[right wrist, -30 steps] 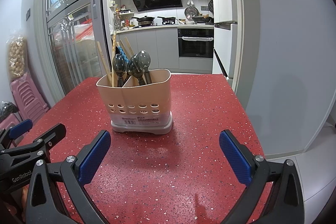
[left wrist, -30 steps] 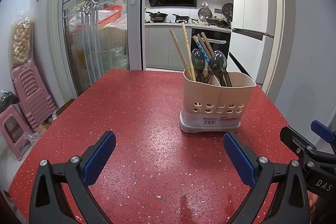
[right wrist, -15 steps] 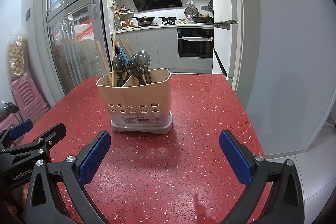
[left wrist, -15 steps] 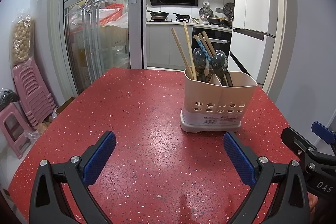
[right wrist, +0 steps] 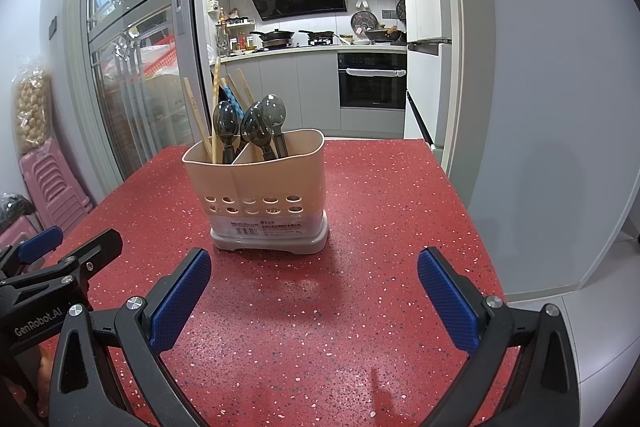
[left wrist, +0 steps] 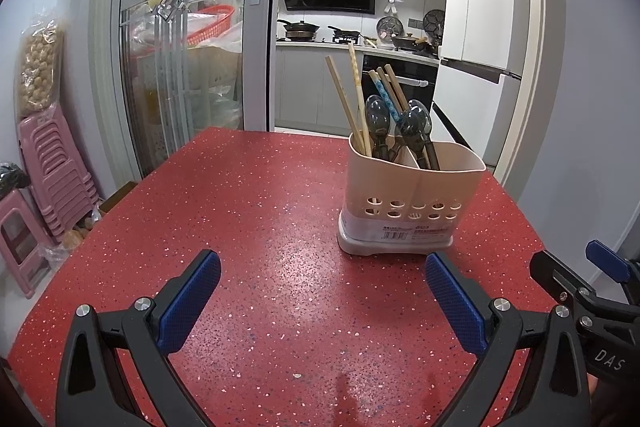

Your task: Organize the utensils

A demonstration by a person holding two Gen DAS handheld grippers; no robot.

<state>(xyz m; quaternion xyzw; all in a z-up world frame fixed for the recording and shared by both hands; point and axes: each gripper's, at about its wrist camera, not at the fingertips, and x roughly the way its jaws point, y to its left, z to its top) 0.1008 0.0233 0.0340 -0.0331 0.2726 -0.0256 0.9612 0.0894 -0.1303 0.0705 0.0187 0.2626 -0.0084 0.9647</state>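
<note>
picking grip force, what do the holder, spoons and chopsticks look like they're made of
Holder: looks like matte beige plastic, moulded with rounded vent holes and a grey base. Spoons: probably translucent smoky-grey plastic, glossy, with highlights on the bowls; glass or resin can't be ruled out. Chopsticks: most look like bare wood or bamboo, pale tan and dull; one has a blue patterned coating.

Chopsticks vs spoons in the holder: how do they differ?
The chopsticks are thin, pale wooden sticks, one blue-patterned; the spoons are dark and glossy with rounded bowls. The chopsticks rise higher and lean more; the spoons sit lower, bowls up. Both stand in the beige holder, and neither is held.
</note>
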